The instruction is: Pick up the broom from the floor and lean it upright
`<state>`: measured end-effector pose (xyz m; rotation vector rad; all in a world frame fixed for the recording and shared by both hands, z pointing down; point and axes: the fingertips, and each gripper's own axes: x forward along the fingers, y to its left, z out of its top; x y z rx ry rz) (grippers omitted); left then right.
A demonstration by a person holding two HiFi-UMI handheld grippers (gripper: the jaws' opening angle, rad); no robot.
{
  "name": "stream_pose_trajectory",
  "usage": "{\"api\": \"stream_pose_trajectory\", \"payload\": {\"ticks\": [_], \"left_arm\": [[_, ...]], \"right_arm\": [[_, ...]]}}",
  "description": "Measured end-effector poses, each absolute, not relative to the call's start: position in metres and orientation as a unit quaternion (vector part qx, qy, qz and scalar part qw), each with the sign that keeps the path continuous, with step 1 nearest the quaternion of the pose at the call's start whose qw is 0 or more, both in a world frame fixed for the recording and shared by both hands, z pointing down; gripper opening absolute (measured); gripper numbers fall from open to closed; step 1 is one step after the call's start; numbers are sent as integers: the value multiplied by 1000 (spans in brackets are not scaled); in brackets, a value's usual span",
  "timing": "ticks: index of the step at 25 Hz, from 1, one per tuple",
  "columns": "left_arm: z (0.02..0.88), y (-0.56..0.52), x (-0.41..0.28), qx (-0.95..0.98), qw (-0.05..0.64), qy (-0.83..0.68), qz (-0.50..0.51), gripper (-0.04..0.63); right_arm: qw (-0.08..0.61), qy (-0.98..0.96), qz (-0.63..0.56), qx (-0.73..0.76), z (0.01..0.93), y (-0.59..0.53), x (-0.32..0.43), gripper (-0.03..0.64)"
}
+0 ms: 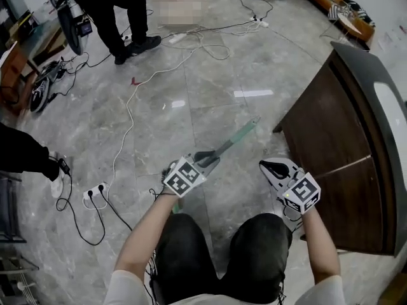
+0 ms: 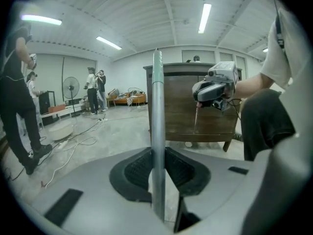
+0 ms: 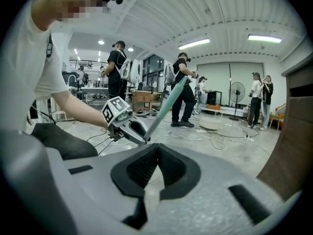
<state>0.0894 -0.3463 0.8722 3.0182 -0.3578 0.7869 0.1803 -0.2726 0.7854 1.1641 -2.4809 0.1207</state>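
My left gripper (image 1: 206, 159) is shut on the broom's pale green handle (image 1: 234, 140), which slants up and away to its tip near the dark counter. In the left gripper view the handle (image 2: 157, 111) stands upright between the black pads (image 2: 182, 170). The broom's head is hidden below my arm and legs. The right gripper (image 1: 272, 168) hovers to the right of the handle, apart from it, with its jaws slightly apart and nothing between them (image 3: 153, 180). The right gripper view shows the left gripper (image 3: 142, 140) clamped on the handle (image 3: 166, 106).
A dark wooden counter (image 1: 343, 164) stands close on the right. Cables and a power strip (image 1: 95, 194) lie on the marble floor at the left. A person (image 1: 121, 11) stands at the far left, and others stand by a fan (image 2: 71, 88) farther back.
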Motion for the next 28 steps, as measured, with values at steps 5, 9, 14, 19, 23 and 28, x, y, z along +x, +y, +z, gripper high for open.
{"api": "stream_pose_trajectory", "payload": {"ticks": [5, 9, 14, 19, 23, 28], "left_arm": [[863, -339, 154, 969, -7, -78, 235, 71], [856, -335, 200, 972, 0, -52, 229, 71], [851, -317, 257, 979, 12, -18, 202, 69], [852, -296, 313, 981, 24, 2, 192, 69], [859, -282, 353, 978, 34, 14, 204, 69], [846, -272, 399, 978, 55, 21, 199, 69]], "right_arm": [[208, -870, 39, 445, 777, -262, 212, 2], [207, -854, 41, 476, 769, -255, 241, 2], [203, -829, 52, 518, 771, -235, 275, 2], [203, -809, 58, 548, 768, -213, 307, 2], [200, -798, 60, 566, 762, -199, 327, 2], [180, -786, 64, 588, 759, -185, 362, 2]]}}
